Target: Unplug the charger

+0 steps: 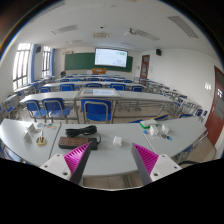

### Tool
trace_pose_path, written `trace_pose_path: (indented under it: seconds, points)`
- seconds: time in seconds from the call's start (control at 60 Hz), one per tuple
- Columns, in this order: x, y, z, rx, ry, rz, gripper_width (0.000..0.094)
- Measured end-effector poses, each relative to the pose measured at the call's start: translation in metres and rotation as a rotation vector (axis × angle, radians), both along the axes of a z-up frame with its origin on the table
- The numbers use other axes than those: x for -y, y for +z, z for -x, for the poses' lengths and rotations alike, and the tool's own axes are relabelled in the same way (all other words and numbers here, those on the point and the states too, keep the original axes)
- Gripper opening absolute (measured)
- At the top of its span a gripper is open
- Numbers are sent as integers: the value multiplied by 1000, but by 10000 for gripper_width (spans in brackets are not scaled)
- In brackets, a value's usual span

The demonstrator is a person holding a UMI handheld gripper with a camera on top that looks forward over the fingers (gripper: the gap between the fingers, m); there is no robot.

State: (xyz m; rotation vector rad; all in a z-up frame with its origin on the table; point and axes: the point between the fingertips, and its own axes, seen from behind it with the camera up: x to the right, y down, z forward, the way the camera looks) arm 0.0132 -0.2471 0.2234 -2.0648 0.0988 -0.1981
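My gripper [112,165] is open and empty, its two magenta pads [78,158] spread wide above the near edge of a grey desk [105,158]. A small white charger block [116,141] stands on the desk just beyond the fingers, slightly right of their middle. A black flat object [70,143], perhaps a power strip, lies on the desk just ahead of the left finger. I cannot tell whether the charger is plugged into it.
A dark cable and a small object [40,137] lie at the desk's left end. Several small items [155,127] lie at its right end. Beyond are rows of desks with blue chairs [95,110], a green board and a projector screen [110,58].
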Motion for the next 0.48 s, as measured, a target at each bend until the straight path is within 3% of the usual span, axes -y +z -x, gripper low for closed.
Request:
trace_pose_path:
  seconds: [0.483]
  points:
    - [62,22,26,-18,27,17,852]
